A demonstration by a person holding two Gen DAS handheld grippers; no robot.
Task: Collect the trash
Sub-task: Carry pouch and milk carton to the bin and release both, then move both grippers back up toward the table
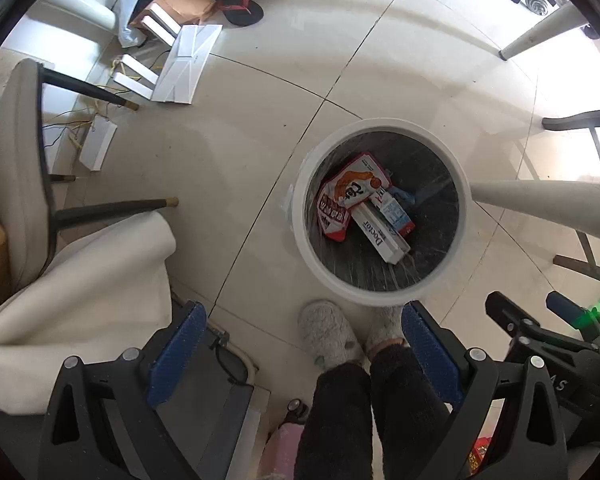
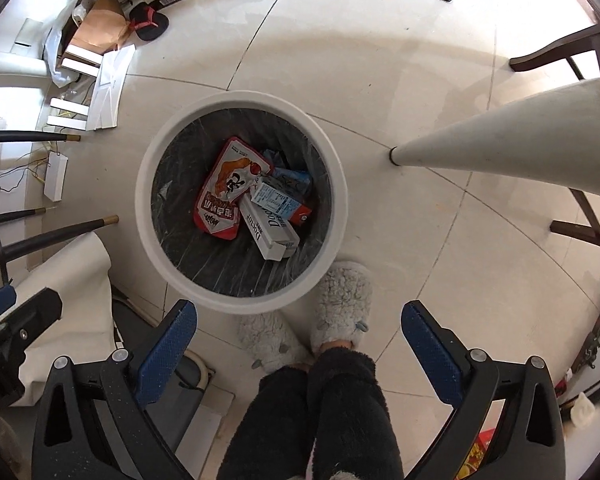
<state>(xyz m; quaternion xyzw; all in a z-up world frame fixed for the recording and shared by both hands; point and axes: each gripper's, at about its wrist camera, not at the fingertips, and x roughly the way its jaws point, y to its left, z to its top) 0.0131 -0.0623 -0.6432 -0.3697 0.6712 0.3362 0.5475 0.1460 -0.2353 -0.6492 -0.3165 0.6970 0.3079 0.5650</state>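
Observation:
A round white trash bin (image 1: 312, 256) with a dark liner stands on the tiled floor, seen from above; it also shows in the right wrist view (image 2: 148, 216). Inside lie a red and white snack bag (image 1: 342, 200) (image 2: 224, 196), a white "Doctor" box (image 1: 380, 236) (image 2: 270, 232), a small carton (image 2: 278, 200) and a blue wrapper (image 2: 296, 180). My left gripper (image 1: 300, 344) is open and empty, above the floor just short of the bin. My right gripper (image 2: 300, 340) is open and empty, also high above the bin's near side.
The person's legs and grey fluffy slippers (image 2: 340, 304) stand by the bin. A white table leg (image 2: 500, 152) is to the right. A chair with dark legs (image 1: 100, 208) and a white cloth (image 1: 80, 280) are left. Boxes, papers and cables (image 1: 180, 60) lie at far left.

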